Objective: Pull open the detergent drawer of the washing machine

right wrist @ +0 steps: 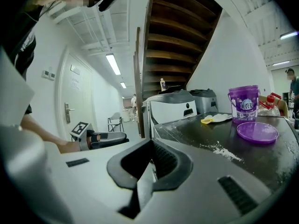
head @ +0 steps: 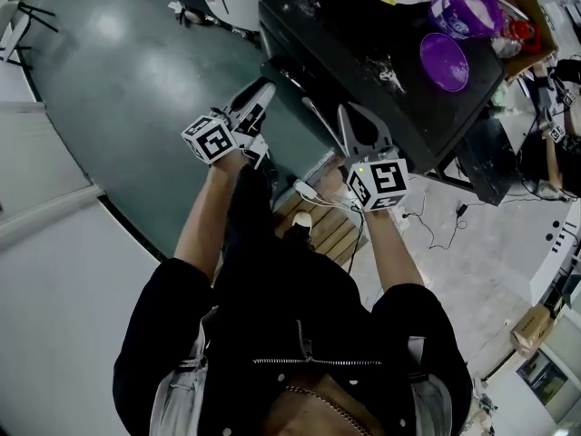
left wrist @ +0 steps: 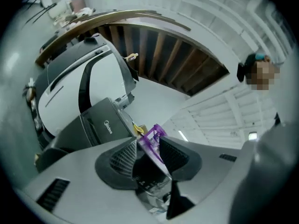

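- Hovering beside washing machine (head: 318,25): left gripper (head: 259,96), jaws slightly parted, purple thing (left wrist: 156,132) in the gap.
- Right gripper (head: 359,121): jaws together, empty.
- Detergent drawer: position unreadable; pull judged outstanding.

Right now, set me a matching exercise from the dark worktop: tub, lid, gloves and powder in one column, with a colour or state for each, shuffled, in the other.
Things:
1. tub
2. lid
3. gloves
4. powder

Colour or state:
A. white, scattered
B. purple, lying flat
C. yellow and white
D. purple, standing upright

Pairs: 1-D, 2-B, 3-C, 4-A.
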`<state>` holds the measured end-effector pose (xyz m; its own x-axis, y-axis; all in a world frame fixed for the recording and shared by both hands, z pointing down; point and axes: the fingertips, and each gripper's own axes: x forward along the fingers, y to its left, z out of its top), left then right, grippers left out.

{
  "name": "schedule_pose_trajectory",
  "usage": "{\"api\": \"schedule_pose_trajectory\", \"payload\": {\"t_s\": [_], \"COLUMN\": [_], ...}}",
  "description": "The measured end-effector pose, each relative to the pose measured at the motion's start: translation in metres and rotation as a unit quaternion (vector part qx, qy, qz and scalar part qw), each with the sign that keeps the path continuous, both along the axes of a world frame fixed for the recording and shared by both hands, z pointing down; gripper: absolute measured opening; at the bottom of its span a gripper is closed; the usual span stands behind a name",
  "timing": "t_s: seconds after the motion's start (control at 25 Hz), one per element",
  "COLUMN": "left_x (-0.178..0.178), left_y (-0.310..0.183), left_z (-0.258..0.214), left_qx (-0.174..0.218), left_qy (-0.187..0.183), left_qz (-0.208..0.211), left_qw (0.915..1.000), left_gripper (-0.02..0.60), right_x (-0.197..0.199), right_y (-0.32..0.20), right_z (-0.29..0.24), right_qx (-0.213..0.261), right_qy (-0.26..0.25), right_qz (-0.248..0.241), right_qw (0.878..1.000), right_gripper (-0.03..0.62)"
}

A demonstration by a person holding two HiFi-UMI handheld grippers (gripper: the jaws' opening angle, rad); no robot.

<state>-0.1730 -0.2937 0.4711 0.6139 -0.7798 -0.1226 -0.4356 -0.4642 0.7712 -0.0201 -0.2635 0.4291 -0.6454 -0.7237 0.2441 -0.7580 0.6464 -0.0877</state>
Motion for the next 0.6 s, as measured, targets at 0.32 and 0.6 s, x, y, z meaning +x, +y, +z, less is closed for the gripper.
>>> {"api": "schedule_pose_trajectory", "payload": {"t_s": [0.32, 0.6], "left_x": [-0.009, -0.001], "left_y": [-0.057, -0.098], "left_z": [0.040, 0.084], "left_qx": [-0.051, -0.090], "left_qy": [0.235, 0.266], "left_qz": [0.005, 0.004], "left_qw": [0.9707, 0.9597], "left_gripper": [0.291, 0.299], "right_x": [-0.002, -0.004], "right_y": [-0.015, -0.021], "right_z": [0.018, 0.032], "right_qx": [-0.019, -0.039], "right_qy": [-0.007, -0.010], "right_qz": [0.010, 0.014], "right_qw": [1.000, 0.999], "right_gripper": [0.006, 0.006]}}
